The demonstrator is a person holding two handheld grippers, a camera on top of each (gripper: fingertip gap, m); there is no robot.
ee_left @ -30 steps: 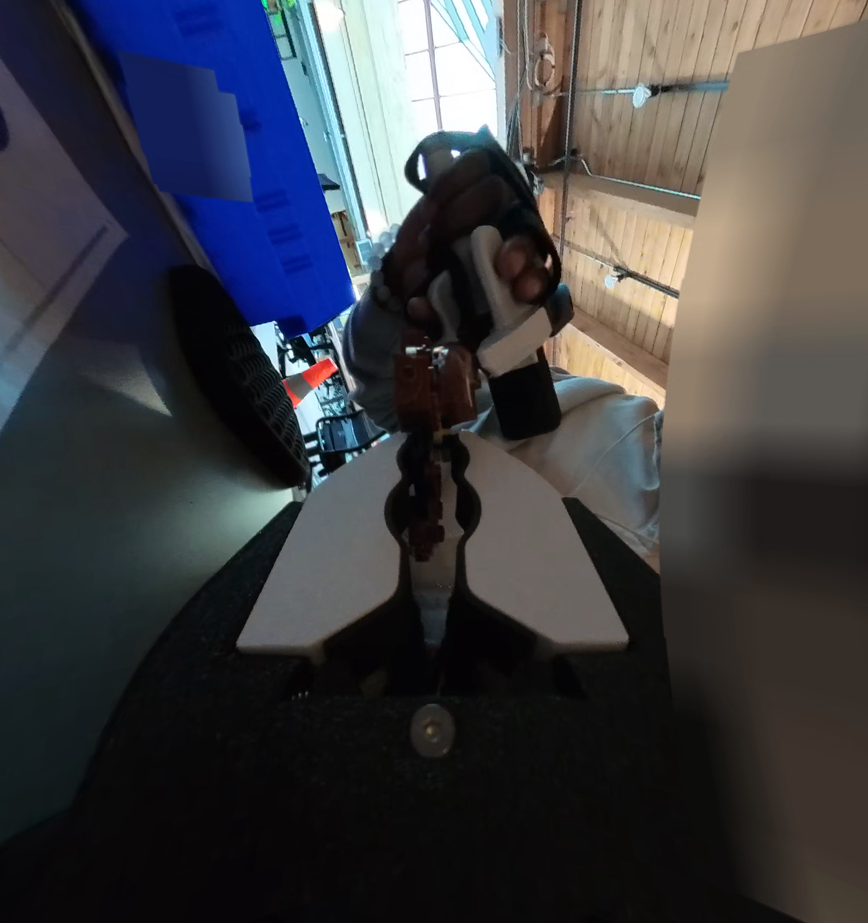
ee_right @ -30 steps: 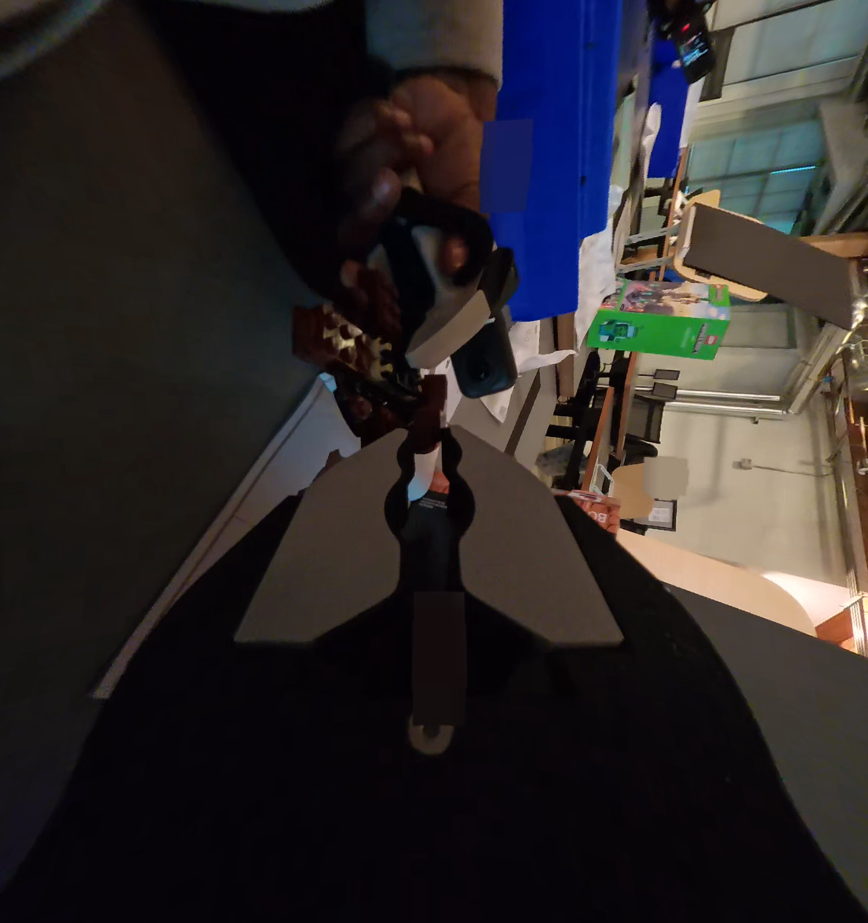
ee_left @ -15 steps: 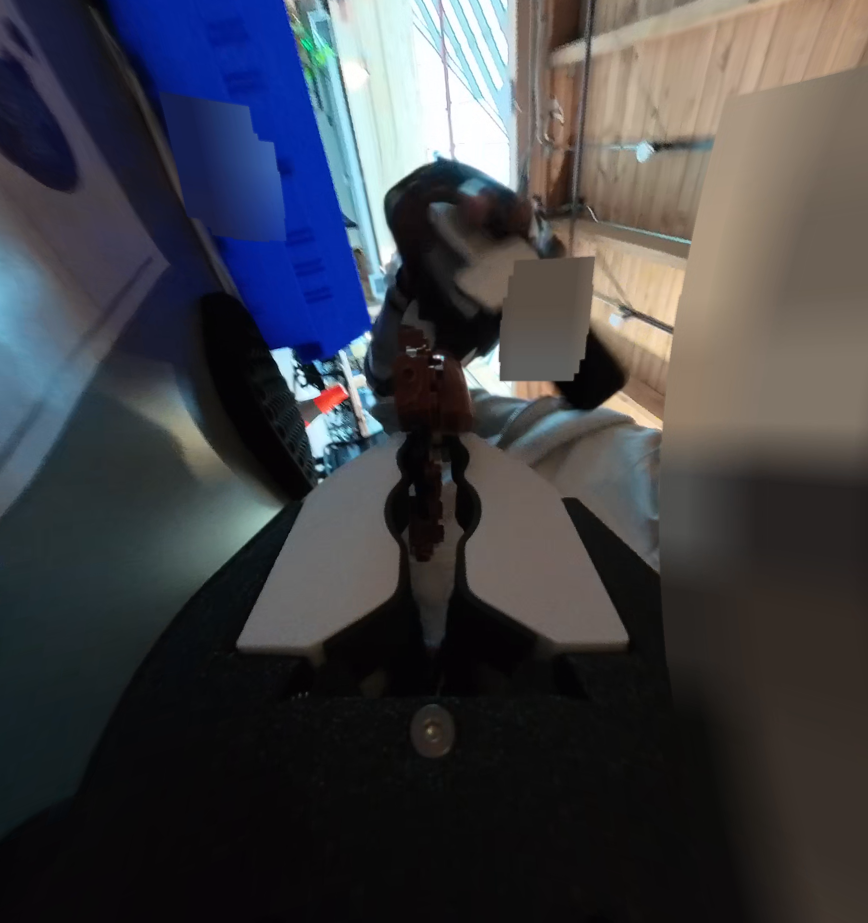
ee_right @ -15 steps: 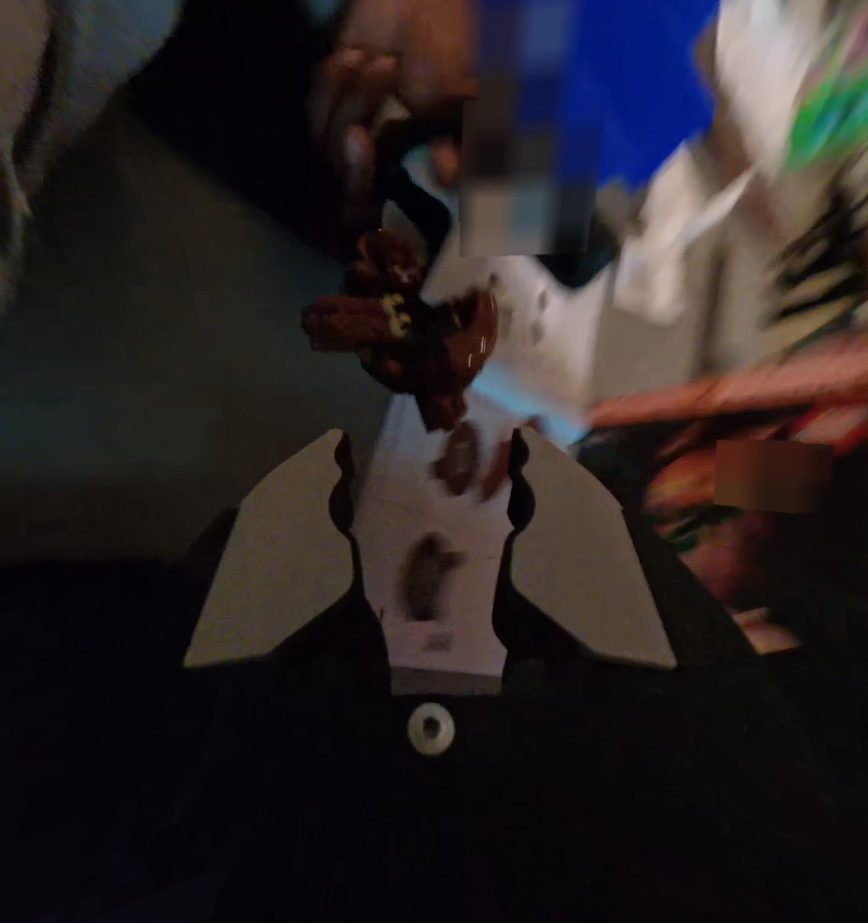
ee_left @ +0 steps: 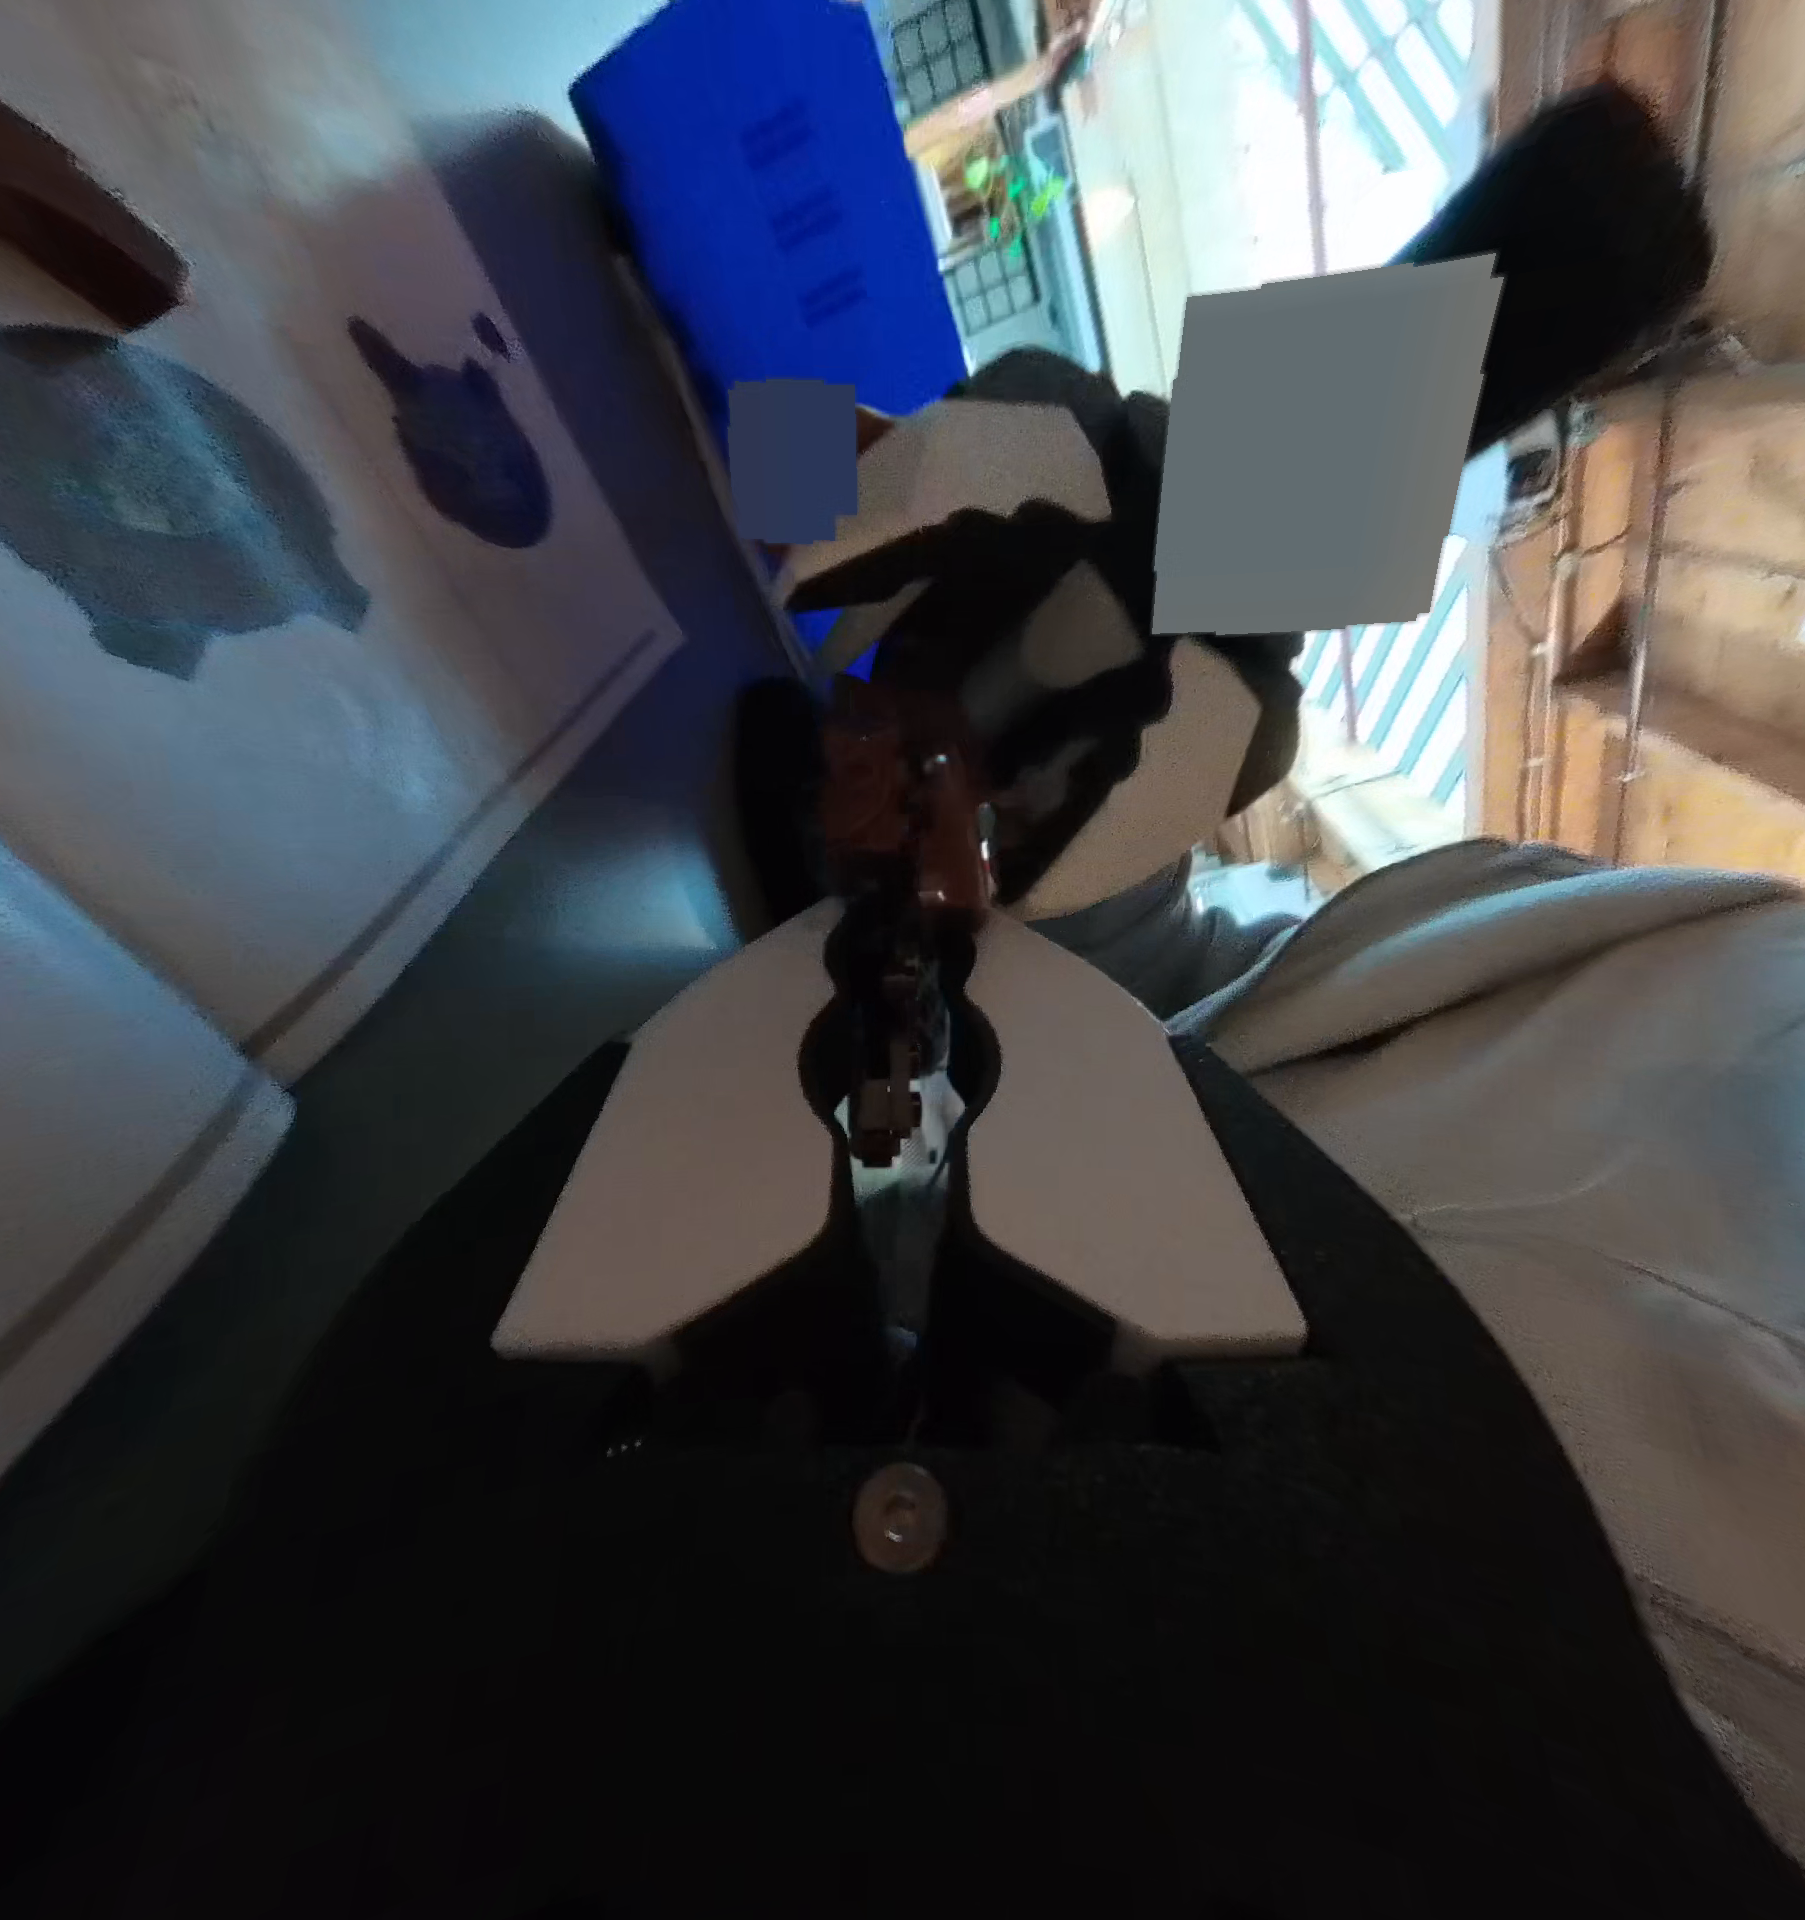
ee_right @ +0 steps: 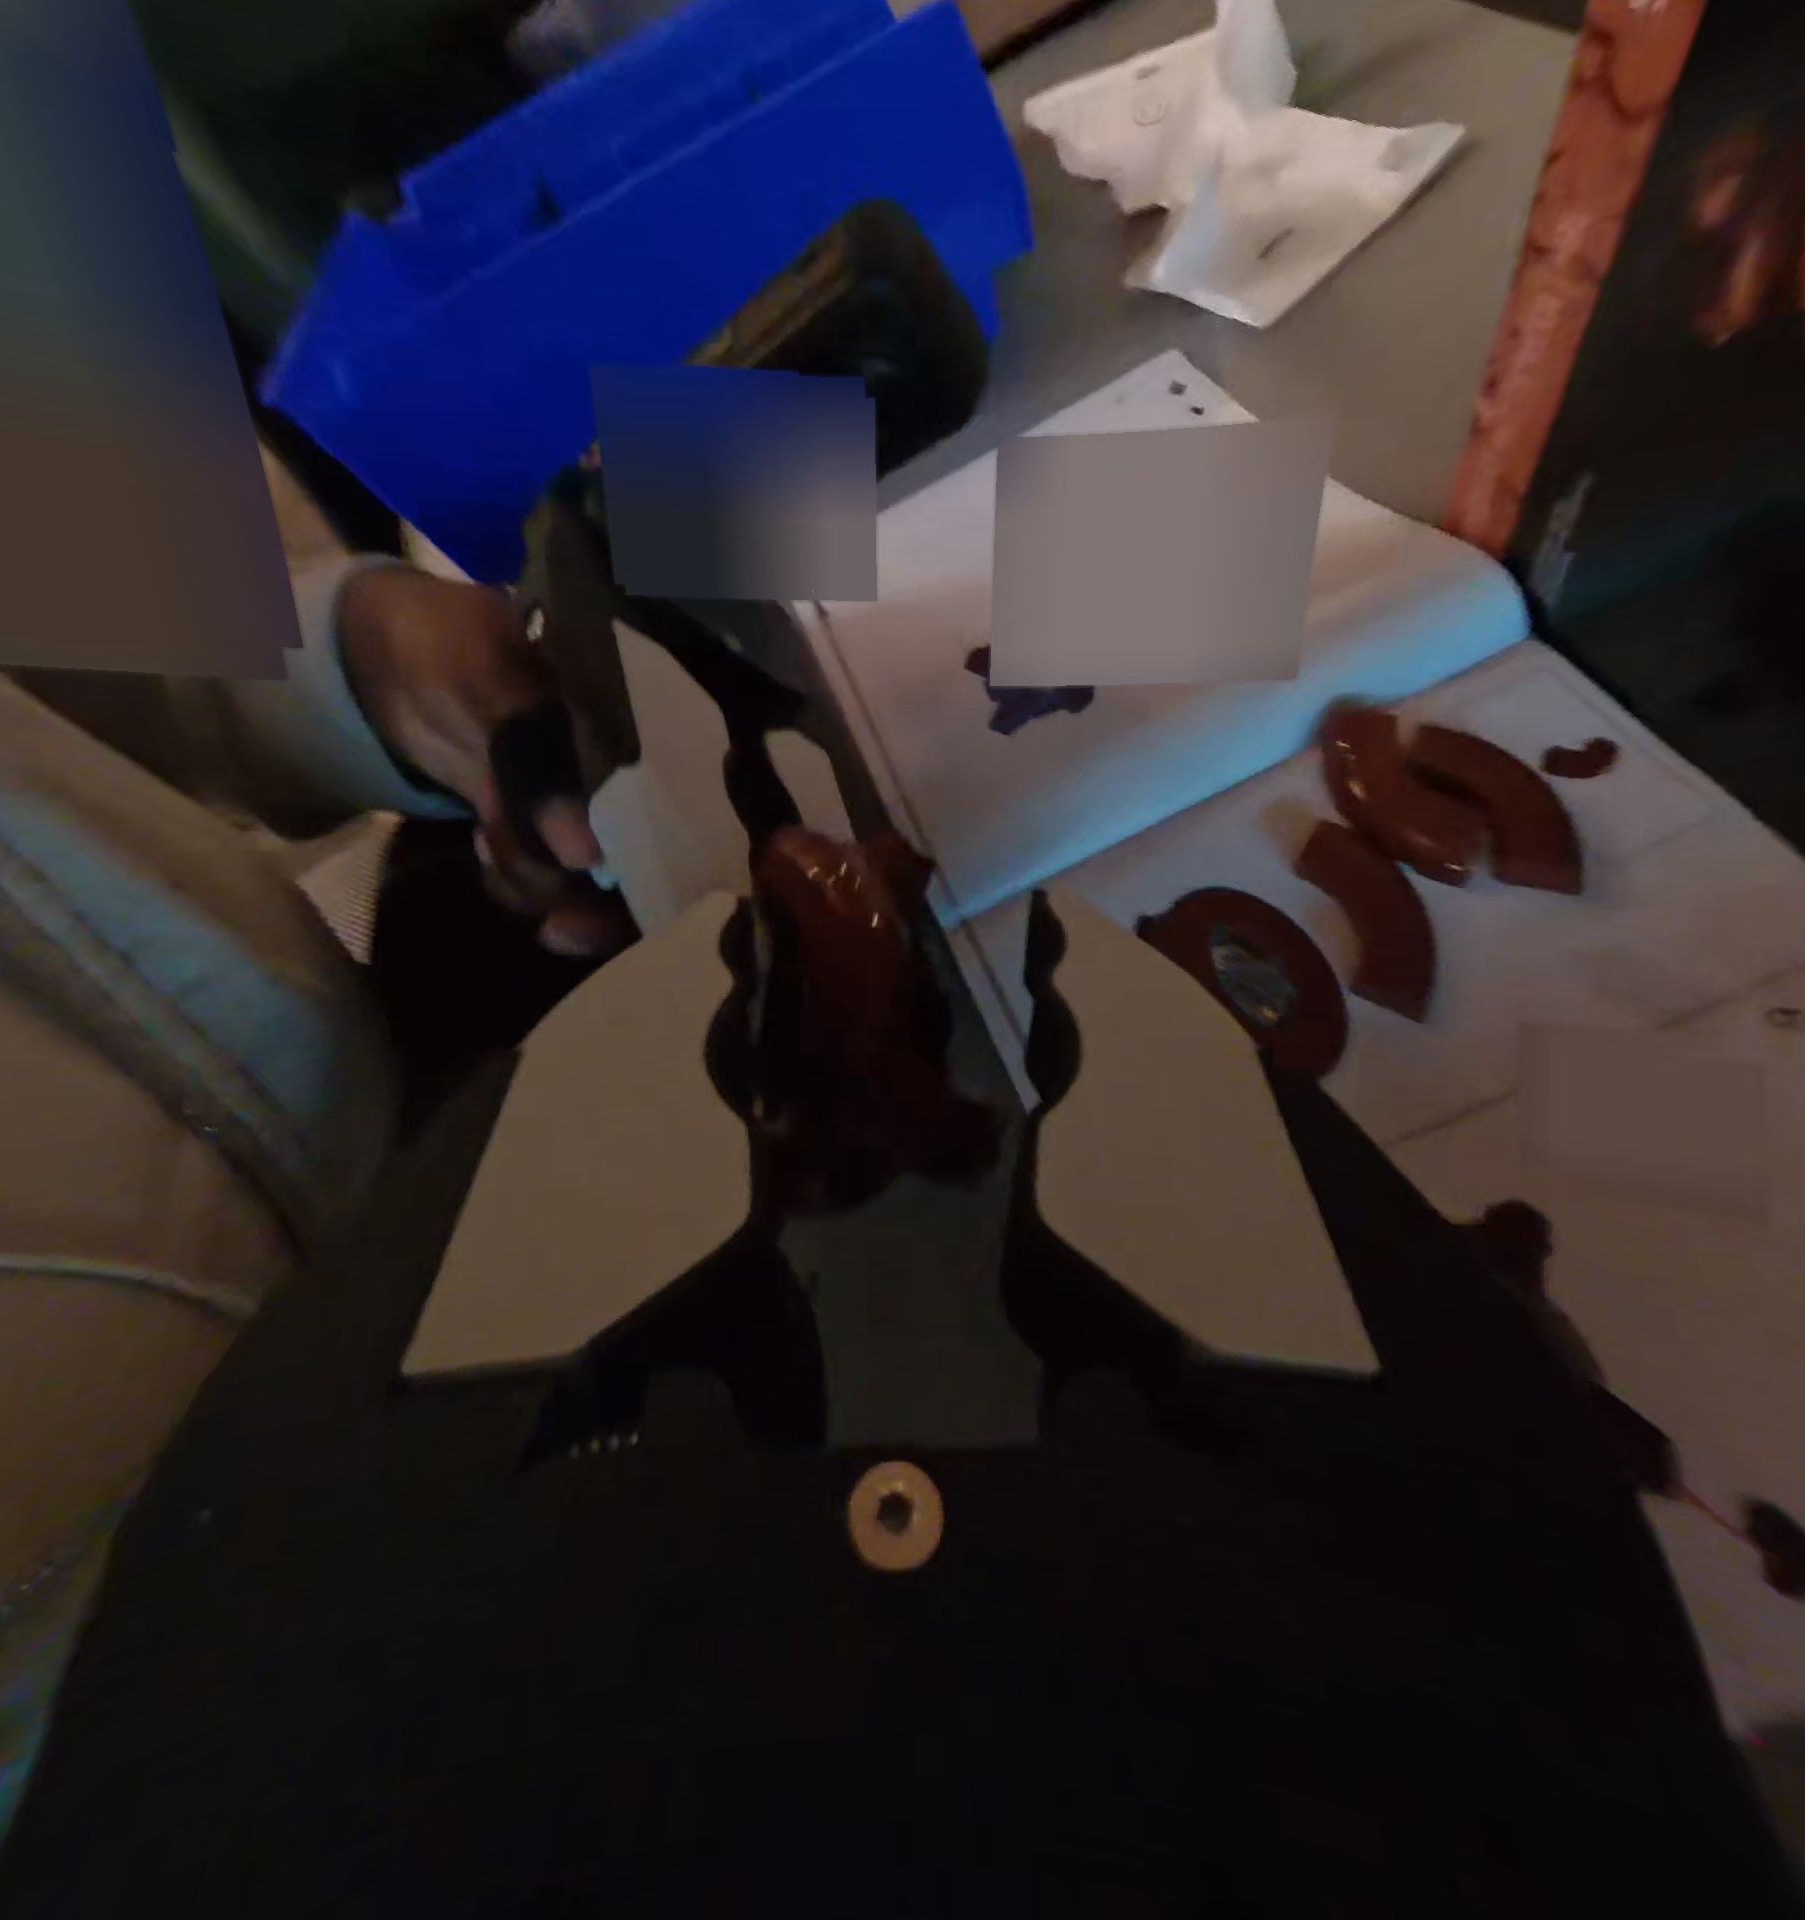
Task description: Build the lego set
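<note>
The left tongs [ee_left: 903, 935] are clamped on a dark brown toy-brick assembly [ee_left: 898, 790]. Both white fingers press its narrow lower part, and its bulkier, glossy upper part sticks out beyond the tips. In the right wrist view the same assembly lies inside the spread right tongs [ee_right: 882, 914]. It sits close against their left finger, and a clear gap separates it from their right finger [ee_right: 1137, 1091], so these tongs are open around it, not gripping. A hand [ee_right: 482, 748] in a grey sleeve [ee_left: 1500, 1039] holds the left tool.

Behind stand a blue plastic bin [ee_right: 617, 208] and a crumpled white bag [ee_right: 1230, 156] on the grey worktop [ee_right: 1397, 291]. White printed sheets [ee_right: 1137, 790] lie there too. They bear brown curved shapes [ee_right: 1449, 810], and I cannot tell whether these are printed or loose parts. A box with reddish artwork [ee_right: 1656, 312] stands at the right edge. The marks moulded into the bin, and any print on the box and sheets, are too blurred to read.

A second ago the right tongs were nearly closed at the tip of the assembly. Half a second ago they were wide open and clear of it. Now it reaches deep between their fingers. The left tongs have kept their grip throughout.
</note>
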